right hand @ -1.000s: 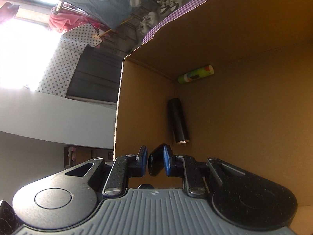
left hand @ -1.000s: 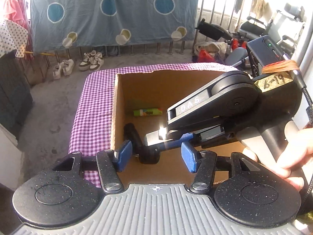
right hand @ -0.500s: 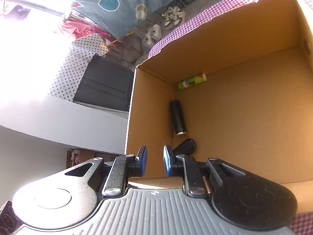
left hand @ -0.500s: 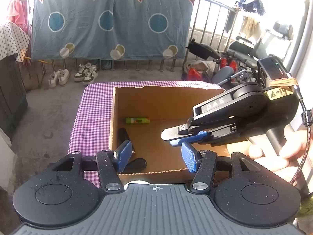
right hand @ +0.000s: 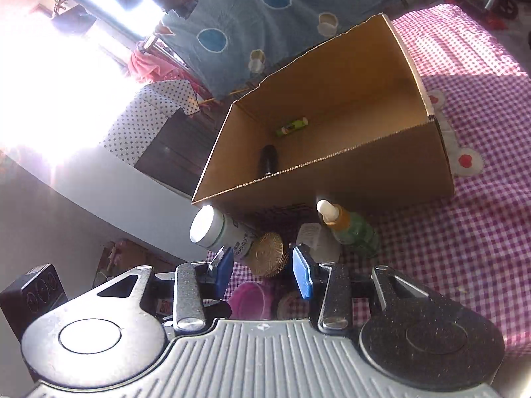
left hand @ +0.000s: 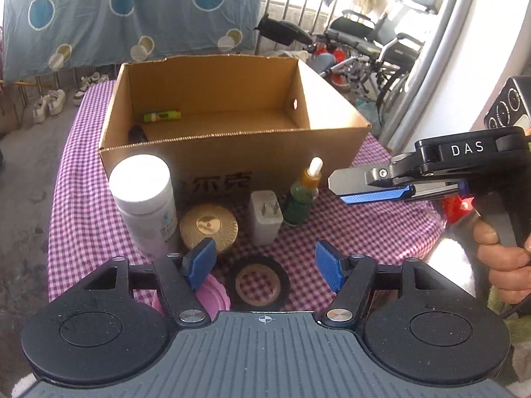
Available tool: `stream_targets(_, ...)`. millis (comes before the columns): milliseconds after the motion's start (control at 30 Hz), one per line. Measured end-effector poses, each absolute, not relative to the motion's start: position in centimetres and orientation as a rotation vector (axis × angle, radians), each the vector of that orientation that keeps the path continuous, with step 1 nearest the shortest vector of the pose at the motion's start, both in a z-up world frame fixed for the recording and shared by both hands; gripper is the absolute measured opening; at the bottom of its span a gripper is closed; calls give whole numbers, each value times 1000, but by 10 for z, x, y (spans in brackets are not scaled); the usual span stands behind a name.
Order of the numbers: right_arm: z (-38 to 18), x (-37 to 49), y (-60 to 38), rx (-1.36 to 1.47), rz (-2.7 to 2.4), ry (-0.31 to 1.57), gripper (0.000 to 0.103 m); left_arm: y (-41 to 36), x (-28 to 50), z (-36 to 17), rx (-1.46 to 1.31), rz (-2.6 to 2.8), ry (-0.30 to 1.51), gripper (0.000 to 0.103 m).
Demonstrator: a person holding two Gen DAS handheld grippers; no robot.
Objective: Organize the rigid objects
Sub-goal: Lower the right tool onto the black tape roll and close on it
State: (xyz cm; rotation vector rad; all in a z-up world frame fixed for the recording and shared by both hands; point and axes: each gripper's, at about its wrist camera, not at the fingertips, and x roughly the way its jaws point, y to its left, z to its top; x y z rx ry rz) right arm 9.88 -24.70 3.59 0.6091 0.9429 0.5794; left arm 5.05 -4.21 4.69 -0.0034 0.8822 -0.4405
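Observation:
An open cardboard box [left hand: 232, 159] [right hand: 381, 172] stands on the checked tablecloth. It holds a green glue stick [left hand: 162, 116] [right hand: 292, 126] and a black cylinder [left hand: 137, 133] [right hand: 268, 162]. In front of it stand a white bottle [left hand: 144, 202] [right hand: 215, 229], a gold lid [left hand: 208, 226] [right hand: 267, 253], a white plug adapter [left hand: 265, 217], a green dropper bottle [left hand: 303, 195] [right hand: 348, 227], a black tape roll [left hand: 259, 282] and a pink lid [left hand: 212, 295] [right hand: 249, 298]. My left gripper [left hand: 265, 262] is open and empty above the tape roll. My right gripper [right hand: 262, 272] is open and empty, also showing in the left wrist view [left hand: 365, 185].
The checked tablecloth [left hand: 83, 219] [right hand: 464, 232] covers the table, with its edge at the left. A blue curtain [left hand: 116, 13], railings, shoes on the floor [left hand: 49, 102] and a wheelchair [left hand: 375, 43] lie beyond the table.
Both grippers have pulled back out of the box to the near side of the table. The right gripper let go of a black object inside the box and opened wider.

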Motion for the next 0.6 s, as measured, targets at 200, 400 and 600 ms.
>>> stream_targets(200, -16, 84, -218, 506, 520, 1014, 43, -69, 37, 4, 68, -444, 987, 66)
stream_targets(400, -27, 89, -192, 355, 507, 1003, 36, -92, 38, -15, 171, -399, 973, 66)
stream_targets(600, -29, 87, -172, 209, 509, 984, 21, -106, 42, -19, 223, -399, 937, 66)
